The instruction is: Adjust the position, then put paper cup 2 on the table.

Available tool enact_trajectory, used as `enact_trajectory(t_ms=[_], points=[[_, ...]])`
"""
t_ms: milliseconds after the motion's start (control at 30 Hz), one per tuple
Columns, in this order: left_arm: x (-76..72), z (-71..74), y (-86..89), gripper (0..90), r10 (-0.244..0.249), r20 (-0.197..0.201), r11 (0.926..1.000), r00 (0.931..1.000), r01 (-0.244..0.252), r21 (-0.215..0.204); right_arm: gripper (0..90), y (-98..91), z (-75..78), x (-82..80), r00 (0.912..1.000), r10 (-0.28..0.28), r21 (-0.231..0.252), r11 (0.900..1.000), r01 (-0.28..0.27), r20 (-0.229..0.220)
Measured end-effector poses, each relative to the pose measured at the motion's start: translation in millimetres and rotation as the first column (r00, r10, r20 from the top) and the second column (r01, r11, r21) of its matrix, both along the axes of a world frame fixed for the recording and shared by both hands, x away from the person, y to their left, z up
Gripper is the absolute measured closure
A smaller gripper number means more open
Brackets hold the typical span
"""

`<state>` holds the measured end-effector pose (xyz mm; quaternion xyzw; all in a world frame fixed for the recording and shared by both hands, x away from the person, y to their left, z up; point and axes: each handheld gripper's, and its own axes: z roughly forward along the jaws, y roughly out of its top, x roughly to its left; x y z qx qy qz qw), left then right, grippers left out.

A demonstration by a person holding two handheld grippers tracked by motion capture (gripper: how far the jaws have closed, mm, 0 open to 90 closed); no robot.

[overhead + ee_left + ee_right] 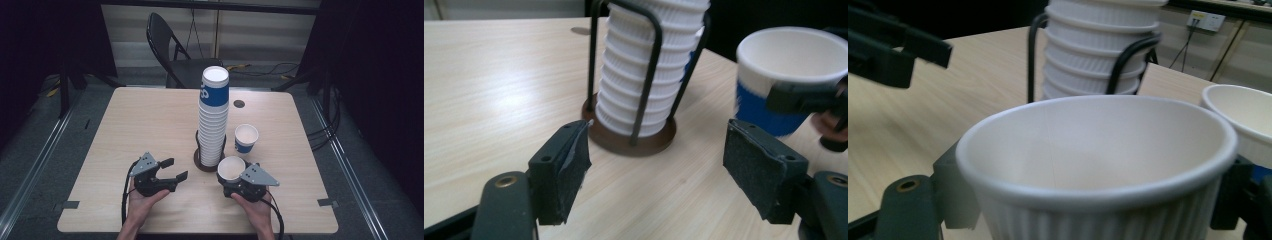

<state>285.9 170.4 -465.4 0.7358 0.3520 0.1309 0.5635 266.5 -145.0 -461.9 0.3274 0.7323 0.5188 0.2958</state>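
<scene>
Cup (231,168) clamped in right tool (239,181) (left tool (175,170) wide, empty).

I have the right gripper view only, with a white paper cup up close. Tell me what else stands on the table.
Observer: From the high view, a second blue-and-white paper cup stands alone, upright, right of the tall stack of white ribbed paper cups in its black wire holder with a round brown base.
Operator: Report the other gripper.
Observer: The left gripper is over the light wooden table, left of the holder, jaws open and nothing between them.
Operator: Confirm my cup's colour.
Observer: The left gripper view shows the white paper cup in the right gripper has a blue band on its lower part.
</scene>
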Motion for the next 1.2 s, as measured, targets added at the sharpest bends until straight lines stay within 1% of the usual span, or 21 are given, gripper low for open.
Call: enact_trajectory(t_ms=[167, 233, 367, 500, 600, 633, 700, 733, 767, 800, 867, 900, 933, 967, 1000, 1033, 1067, 1100, 1133, 1167, 1200], points=[[0.2, -7.9, 5.4, 22.5, 0.028, 0.004, 0.9994, 0.9996, -0.028, 0.02, 18.0, -17.4, 4.8, 5.3, 0.9986, -0.054, 0.023, 0.9983, 0.054, 0.002], [0.4, -10.3, 6.5, 21.4, 0.04, -0.004, 0.9991, 0.9992, -0.04, 0.011, 18.0, -23.4, 5.7, 7.7, 0.9971, -0.076, 0.023, 0.9968, 0.076, 0.0], [1.2, -12.9, 8.7, 20.5, 0.047, -0.001, 0.9987, 0.9989, -0.047, 0.018, 17.9, -31.7, 6.8, 10.5, 0.995, -0.099, 0.035, 0.9944, 0.1, -0.005], [1.4, -16.9, 11.0, 18.3, 0.076, 0.003, 0.9963, 0.9971, -0.076, 0.04, 18.0, -46.2, 10.2, 16.2, 0.9879, -0.155, 0.073, 0.9853, 0.155, -0.005], [0.6, -18.9, 13.0, 17.7, 0.081, 0.005, 0.9963, 0.9967, -0.081, 0.03, 18.0, -51.5, 11.5, 18.5, 0.9848, -0.174, 0.082, 0.9814, 0.173, -0.002], [0.0, -20.9, 14.2, 17.0, 0.089, 0.01, 0.9957, 0.996, -0.089, 0.023, 17.9, -56.6, 12.3, 20.2, 0.9809, -0.194, 0.092, 0.9766, 0.194, -0.007], [-0.5, -22.3, 14.9, 17.0, 0.098, 0.014, 0.9949, 0.9951, -0.098, 0.023, 17.9, -62.6, 12.0, 22.4, 0.9768, -0.214, 0.101, 0.9717, 0.214, -0.009], [-0.5, -22.3, 14.9, 17.2, 0.098, 0.014, 0.9949, 0.9951, -0.098, 0.023, 17.9, -62.6, 12.0, 22.4, 0.9768, -0.214, 0.101, 0.9717, 0.214, -0.009], [-1.9, -22.8, 15.3, 17.1, 0.082, 0.021, 0.9966, 0.9964, -0.082, 0.009, 17.9, -68.2, 11.5, 24.6, 0.9727, -0.232, 0.115, 0.9661, 0.231, -0.01], [-1.9, -22.8, 15.3, 16.1, 0.082, 0.021, 0.9966, 0.9964, -0.082, 0.009, 17.9, -68.2, 11.5, 24.6, 0.9727, -0.232, 0.115, 0.9661, 0.231, -0.01], [-3.4, -23.4, 12.8, 16.3, 0.094, 0.033, 0.9953, 0.995, -0.095, 0.019, 17.8, -72.7, 11.9, 26.3, 0.9725, -0.233, 0.124, 0.9648, 0.232, -0.008], [-4.6, -24.8, 10.7, 15.8, 0.097, 0.05, 0.9944, 0.994, -0.099, 0.036, 17.8, -76.5, 11.4, 29.4, 0.9681, -0.25, 0.133, 0.9592, 0.25, -0.012], [-4.6, -24.8, 10.7, 15.9, 0.097, 0.05, 0.9944, 0.994, -0.099, 0.036, 17.8, -78.6, 10.8, 31.5, 0.9666, -0.256, 0.135, 0.9574, 0.255, -0.013], [-6.4, -26.2, 10.2, 15.9, 0.109, 0.068, 0.993, 0.9916, -0.112, 0.037, 17.8, -80.9, 10.1, 33.6, 0.9638, -0.266, 0.136, 0.9544, 0.266, -0.015], [-6.4, -26.2, 10.2, 15.9, 0.109, 0.068, 0.993, 0.9916, -0.112, 0.037, 17.8, -80.9, 10.1, 33.6, 0.9638, -0.266, 0.136, 0.9544, 0.266, -0.015], [-6.9, -26.8, 10.4, 15.9, 0.115, 0.074, 0.9923, 0.9906, -0.118, 0.037, 17.8, -85.6, 8.9, 37.7, 0.9586, -0.284, 0.142, 0.9482, 0.284, -0.024], [-7.8, -27.4, 10.4, 15.9, 0.123, 0.077, 0.992, 0.9895, -0.125, 0.023, 17.8, -85.6, 8.9, 37.7, 0.9586, -0.284, 0.142, 0.9482, 0.284, -0.024], [-9.3, -28.3, 10.7, 15.7, 0.132, 0.087, 0.9905, 0.9875, -0.135, 0.027, 17.7, -89.2, 8.0, 42.3, 0.9541, -0.299, 0.15, 0.9425, 0.299, -0.023], [-9.3, -28.3, 10.7, 15.7, 0.132, 0.087, 0.9905, 0.9875, -0.135, 0.027, 17.7, -89.2, 8.0, 42.3, 0.9541, -0.299, 0.15, 0.9425, 0.299, -0.023], [-10.1, -29.2, 10.3, 15.7, 0.15, 0.095, 0.9878, 0.9841, -0.153, 0.027, 17.7, -90.4, 7.3, 44.7, 0.952, -0.306, 0.149, 0.9406, 0.305, -0.02], [-10.5, -29.2, 10.6, 15.9, 0.155, 0.098, 0.987, 0.9831, -0.158, 0.028, 17.6, -91.6, 6.3, 48.2, 0.9481, -0.317, 0.15, 0.9366, 0.317, -0.02]])
